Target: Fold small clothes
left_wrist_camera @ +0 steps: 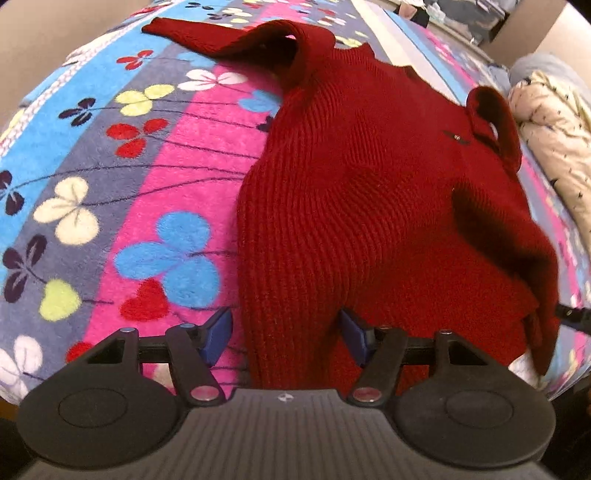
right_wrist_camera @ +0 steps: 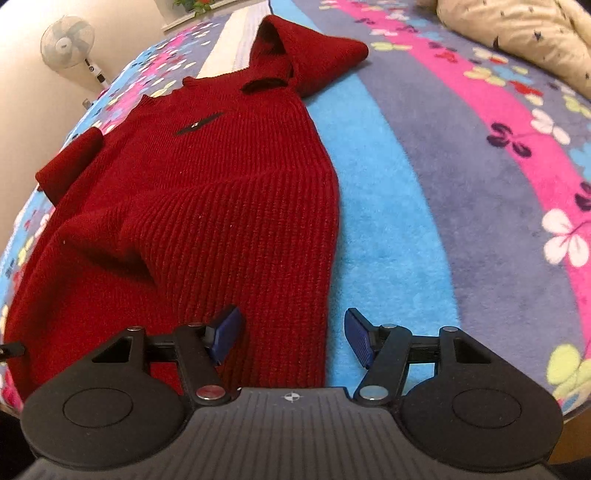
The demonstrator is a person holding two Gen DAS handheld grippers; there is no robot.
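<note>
Blue pads (left_wrist_camera: 218, 334) of the left gripper (left_wrist_camera: 286, 334) stand apart astride the near left edge of a red sweater (left_wrist_camera: 369, 206), one pad over the blanket (left_wrist_camera: 74, 206), the other over the knit; neither presses the cloth, so this gripper is released. The right gripper (right_wrist_camera: 293, 336) mirrors it at the near right edge of the sweater (right_wrist_camera: 207, 206): its left pad (right_wrist_camera: 225, 332) sits above the ribbed hem, its right pad over a blue stripe of the blanket (right_wrist_camera: 443, 206), also released, with nothing clamped. The sweater lies spread on the bed, hem toward the grippers, body rumpled with a raised fold across the middle. Farther up, a small dark badge (right_wrist_camera: 197, 123) marks the chest. One sleeve (left_wrist_camera: 207, 35) stretches left in the left view; the other sleeve (right_wrist_camera: 314, 55) is bent back near the collar. Beyond, a cream quilt (right_wrist_camera: 524, 33) is bunched at the bed's far side, and a fan (right_wrist_camera: 68, 42) stands by the wall.
</note>
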